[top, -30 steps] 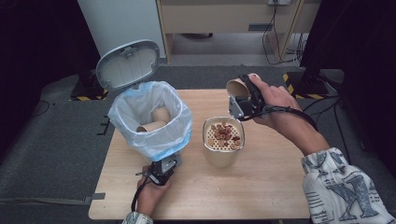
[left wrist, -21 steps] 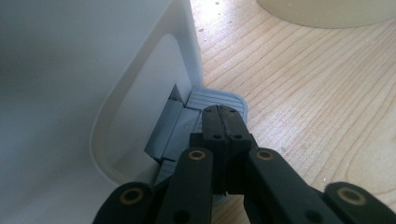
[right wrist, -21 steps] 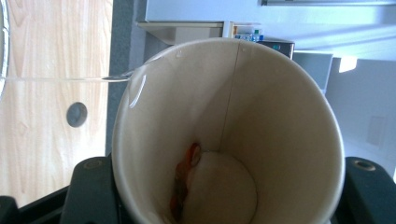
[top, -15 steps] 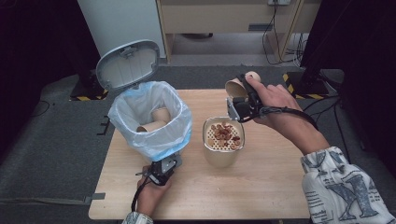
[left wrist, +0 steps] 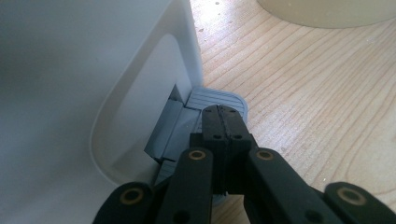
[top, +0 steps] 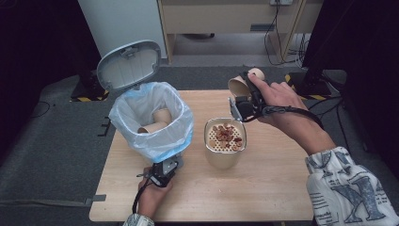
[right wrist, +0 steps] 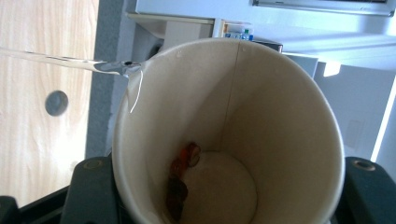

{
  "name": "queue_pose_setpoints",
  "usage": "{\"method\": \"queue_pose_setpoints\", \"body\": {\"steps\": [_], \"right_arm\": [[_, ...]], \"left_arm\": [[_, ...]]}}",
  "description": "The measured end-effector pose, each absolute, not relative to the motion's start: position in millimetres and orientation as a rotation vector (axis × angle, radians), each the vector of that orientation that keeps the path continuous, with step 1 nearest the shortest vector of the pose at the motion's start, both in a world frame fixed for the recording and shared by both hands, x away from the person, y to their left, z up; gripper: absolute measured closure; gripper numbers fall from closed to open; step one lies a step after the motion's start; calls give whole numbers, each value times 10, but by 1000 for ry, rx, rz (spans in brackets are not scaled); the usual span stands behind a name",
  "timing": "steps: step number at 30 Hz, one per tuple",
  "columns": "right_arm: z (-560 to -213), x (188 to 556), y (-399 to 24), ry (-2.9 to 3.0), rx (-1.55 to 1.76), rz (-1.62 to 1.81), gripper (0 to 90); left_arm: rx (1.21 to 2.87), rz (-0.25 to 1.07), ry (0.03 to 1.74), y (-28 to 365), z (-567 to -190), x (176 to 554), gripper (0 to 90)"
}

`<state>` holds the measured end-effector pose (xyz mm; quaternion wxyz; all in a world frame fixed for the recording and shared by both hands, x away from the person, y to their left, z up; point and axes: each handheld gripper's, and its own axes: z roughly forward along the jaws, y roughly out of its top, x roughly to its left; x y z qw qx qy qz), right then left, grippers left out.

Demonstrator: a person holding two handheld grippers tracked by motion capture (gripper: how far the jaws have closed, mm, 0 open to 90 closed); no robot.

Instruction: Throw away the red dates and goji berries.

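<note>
A white pedal bin (top: 175,136) lined with a blue bag stands at the table's left, its lid (top: 129,63) raised and paper cups (top: 162,115) lying inside. My left gripper (top: 164,169) is shut, and its tip (left wrist: 223,116) presses on the bin's grey pedal (left wrist: 217,98). My right gripper (top: 242,106) is shut on a paper cup (top: 236,87), tipped on its side above a beige tub (top: 221,160) whose perforated insert carries red-brown bits (top: 227,134). In the right gripper view the cup (right wrist: 261,116) has a few red bits (right wrist: 180,179) at its bottom and a thin clear stream (right wrist: 70,63) leaves its rim.
The wooden table (top: 263,188) has bare room on its right and front. Behind it are a white cabinet (top: 122,19), a wooden shelf unit (top: 226,14) and cables on the grey floor (top: 282,42). The tub's base (left wrist: 327,9) sits close beyond the pedal.
The right hand has shifted slightly with the tipped cup over the tub. The left gripper stays on the pedal and the lid stays up.
</note>
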<state>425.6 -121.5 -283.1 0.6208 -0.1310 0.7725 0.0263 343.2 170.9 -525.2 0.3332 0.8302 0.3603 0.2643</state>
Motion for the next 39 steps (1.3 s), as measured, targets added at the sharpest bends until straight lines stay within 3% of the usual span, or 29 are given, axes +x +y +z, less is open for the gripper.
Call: {"method": "queue_pose_setpoints", "body": {"steps": [39], "right_arm": [[-2865,4264,-1189,1714,-386,-44,352]], "left_arm": [[2167,689,942,1709,-5252,3432,892]]}}
